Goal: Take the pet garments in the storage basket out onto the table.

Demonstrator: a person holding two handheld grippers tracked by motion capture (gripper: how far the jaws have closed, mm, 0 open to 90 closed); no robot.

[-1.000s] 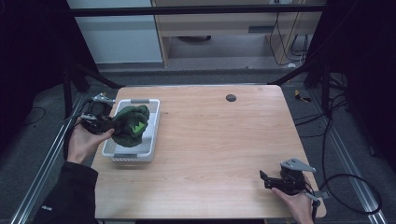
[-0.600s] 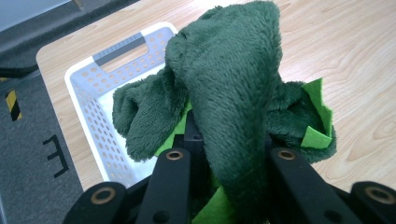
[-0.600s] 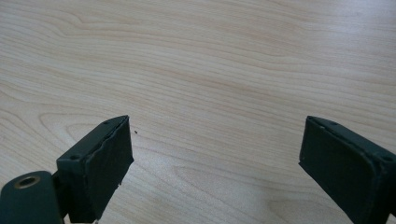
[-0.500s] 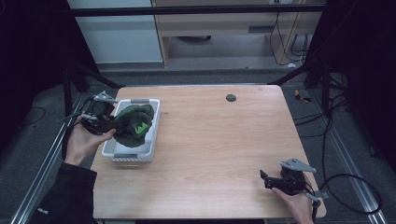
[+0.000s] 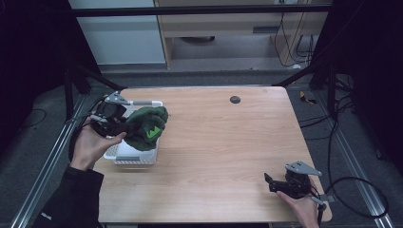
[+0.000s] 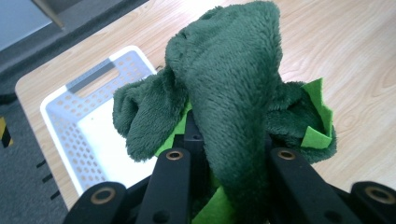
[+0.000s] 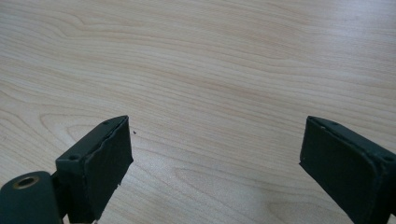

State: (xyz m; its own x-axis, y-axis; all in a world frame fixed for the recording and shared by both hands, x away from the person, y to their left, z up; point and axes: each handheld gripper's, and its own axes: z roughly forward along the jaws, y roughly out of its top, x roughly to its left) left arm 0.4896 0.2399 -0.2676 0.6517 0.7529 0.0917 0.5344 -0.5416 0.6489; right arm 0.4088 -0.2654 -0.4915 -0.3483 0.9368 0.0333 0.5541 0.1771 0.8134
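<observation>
The left gripper (image 6: 224,186) is clamped on a green plush toy (image 6: 233,93). In the left gripper view the plush fills the gap between the two black jaws and rises past their tips, with bright green felt pieces showing beside and below the dark pile. The toy is held clear of the white basket (image 6: 70,126), which lies beyond and to the left of the jaws; its floor is bare where visible. In the high view the left gripper (image 5: 121,127) holds the toy (image 5: 145,126) over the basket (image 5: 128,156), near the table's (image 5: 228,137) left edge.

The right gripper (image 7: 215,154) has its jaws spread wide with only bare wood between them. In the high view it (image 5: 273,183) sits low at the table's near right corner, well apart from the toy.
</observation>
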